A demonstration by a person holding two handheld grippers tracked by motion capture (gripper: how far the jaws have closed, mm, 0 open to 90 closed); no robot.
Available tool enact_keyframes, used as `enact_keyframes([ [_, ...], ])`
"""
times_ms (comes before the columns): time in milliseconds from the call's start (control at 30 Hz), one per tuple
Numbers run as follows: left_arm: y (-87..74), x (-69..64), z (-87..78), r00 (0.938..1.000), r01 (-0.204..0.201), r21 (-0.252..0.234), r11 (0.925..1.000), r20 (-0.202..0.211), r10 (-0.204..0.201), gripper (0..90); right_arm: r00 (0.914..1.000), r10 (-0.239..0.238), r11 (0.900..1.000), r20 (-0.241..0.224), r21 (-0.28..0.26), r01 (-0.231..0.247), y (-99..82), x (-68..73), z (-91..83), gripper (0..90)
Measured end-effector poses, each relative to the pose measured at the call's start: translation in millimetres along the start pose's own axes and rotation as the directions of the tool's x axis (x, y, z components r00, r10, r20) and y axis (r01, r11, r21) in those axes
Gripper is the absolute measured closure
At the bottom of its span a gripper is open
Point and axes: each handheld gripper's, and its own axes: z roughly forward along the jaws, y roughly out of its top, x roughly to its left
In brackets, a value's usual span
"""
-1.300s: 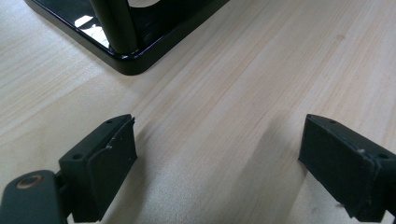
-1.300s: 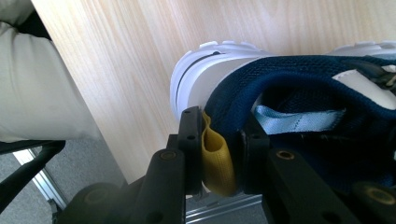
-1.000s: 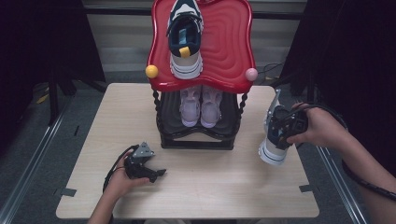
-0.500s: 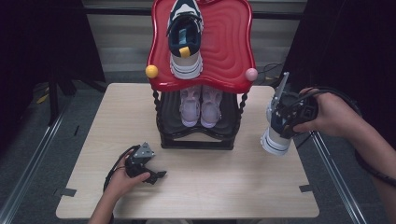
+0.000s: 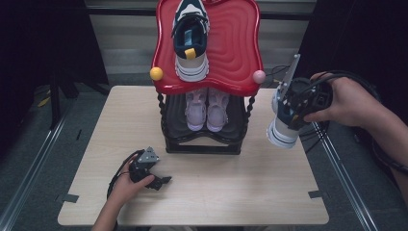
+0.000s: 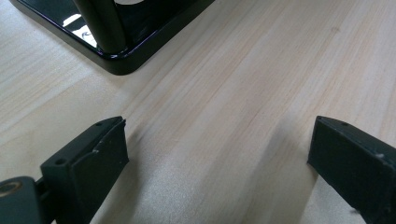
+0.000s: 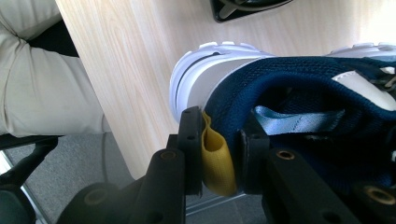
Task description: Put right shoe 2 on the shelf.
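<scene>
Pale wood-grain table (image 5: pixel 231 192) carries a glossy black rack (image 5: pixel 202 139) with a ribbed red top. Right gripper (image 7: pixel 219 154) pinches the yellow heel tab of a navy mesh sneaker (image 5: pixel 285 120), lifted beside the rack. Left gripper (image 6: pixel 219 158) rests spread wide on the tabletop.

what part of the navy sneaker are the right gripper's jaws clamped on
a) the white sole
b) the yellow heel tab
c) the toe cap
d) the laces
b: in the right gripper view the right gripper has its jaws pressed on either side of the yellow heel tab at the back of the navy sneaker, with the white sole beyond them.
</scene>
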Motion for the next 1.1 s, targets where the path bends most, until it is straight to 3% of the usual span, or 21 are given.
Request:
enact_keyframes([
  [500,-0.2,-0.1,0.5,1.0000,0.001,-0.005,1.0000,0.002,-0.001,4.0,0.9967,-0.016,0.9999,0.079,0.001,0.016,11.9,-10.0,-62.9,74.8],
  [1100,-0.2,-0.2,0.5,1.0000,0.000,-0.005,1.0000,0.001,0.000,4.0,0.9800,-0.025,0.9995,0.197,-0.015,0.028,30.9,-18.7,-121.3,74.8],
])
